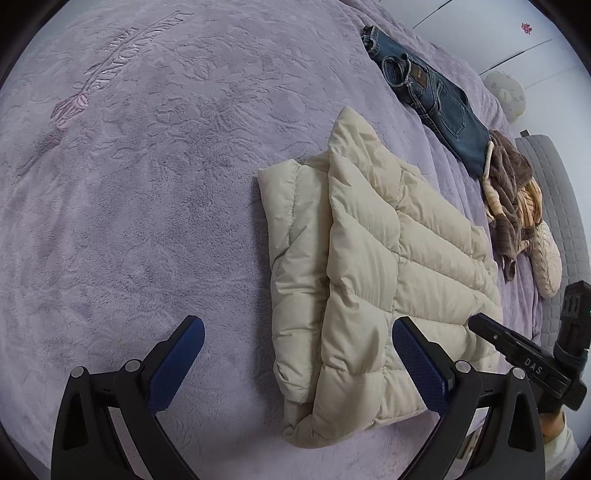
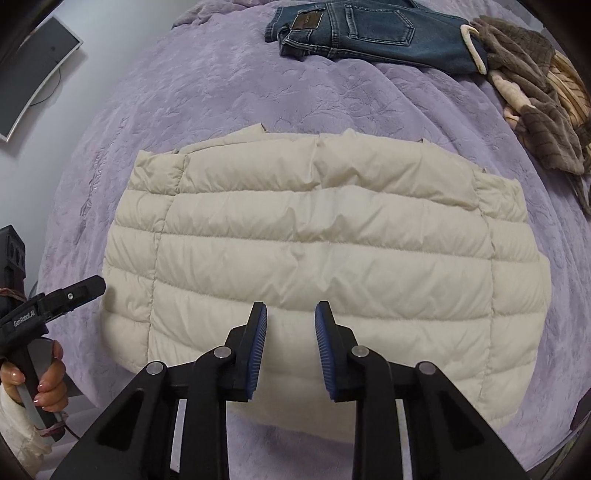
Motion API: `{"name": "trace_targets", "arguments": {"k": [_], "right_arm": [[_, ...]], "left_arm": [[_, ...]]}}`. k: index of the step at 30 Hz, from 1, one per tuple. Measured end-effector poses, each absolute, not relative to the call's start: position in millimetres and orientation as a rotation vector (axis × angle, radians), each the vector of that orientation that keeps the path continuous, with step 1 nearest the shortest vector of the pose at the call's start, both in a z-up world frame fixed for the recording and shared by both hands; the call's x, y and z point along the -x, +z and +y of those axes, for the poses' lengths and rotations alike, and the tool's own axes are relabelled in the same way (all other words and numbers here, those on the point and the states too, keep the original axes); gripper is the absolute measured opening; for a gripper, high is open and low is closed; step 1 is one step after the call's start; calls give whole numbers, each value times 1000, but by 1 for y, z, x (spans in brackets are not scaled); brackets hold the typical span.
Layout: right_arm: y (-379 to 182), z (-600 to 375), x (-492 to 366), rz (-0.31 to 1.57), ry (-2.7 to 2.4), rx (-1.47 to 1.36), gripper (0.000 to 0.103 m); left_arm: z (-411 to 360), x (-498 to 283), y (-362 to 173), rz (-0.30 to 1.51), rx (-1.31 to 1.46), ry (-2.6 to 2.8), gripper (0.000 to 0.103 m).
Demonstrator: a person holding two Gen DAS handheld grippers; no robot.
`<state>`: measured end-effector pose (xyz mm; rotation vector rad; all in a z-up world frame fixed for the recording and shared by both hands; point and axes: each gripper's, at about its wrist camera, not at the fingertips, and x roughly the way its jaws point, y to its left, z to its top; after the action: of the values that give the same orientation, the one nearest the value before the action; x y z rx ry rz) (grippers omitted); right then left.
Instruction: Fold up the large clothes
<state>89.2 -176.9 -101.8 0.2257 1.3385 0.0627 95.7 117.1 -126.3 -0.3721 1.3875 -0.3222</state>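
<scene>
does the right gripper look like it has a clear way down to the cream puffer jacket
Probably yes. The right gripper hangs directly over the folded cream puffer jacket, jaws part open with nothing between them. The jeans and the left gripper sit off to the sides.

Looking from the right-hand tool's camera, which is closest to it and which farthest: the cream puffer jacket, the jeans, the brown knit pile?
1. Cream puffer jacket, directly under the right tool.
2. Brown knit pile, upper right.
3. Jeans, top edge; close to the pile, so this order is tentative.
</scene>
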Motion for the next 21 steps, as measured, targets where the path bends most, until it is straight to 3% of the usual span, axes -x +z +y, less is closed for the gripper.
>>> {"name": "trace_targets", "arguments": {"k": [14,20,21], "right_arm": [[-166,-188,-116,1376,56,-270,27],[-174,-195,-113,1368,71,-333,27],[-175,-196,-113,1368,72,-339,27]], "left_arm": [[99,-144,-186,1473,626,-640,102],[61,-156,-191,1499,583,-776,101],[53,-157,-189,1509,557,-789,97]]}}
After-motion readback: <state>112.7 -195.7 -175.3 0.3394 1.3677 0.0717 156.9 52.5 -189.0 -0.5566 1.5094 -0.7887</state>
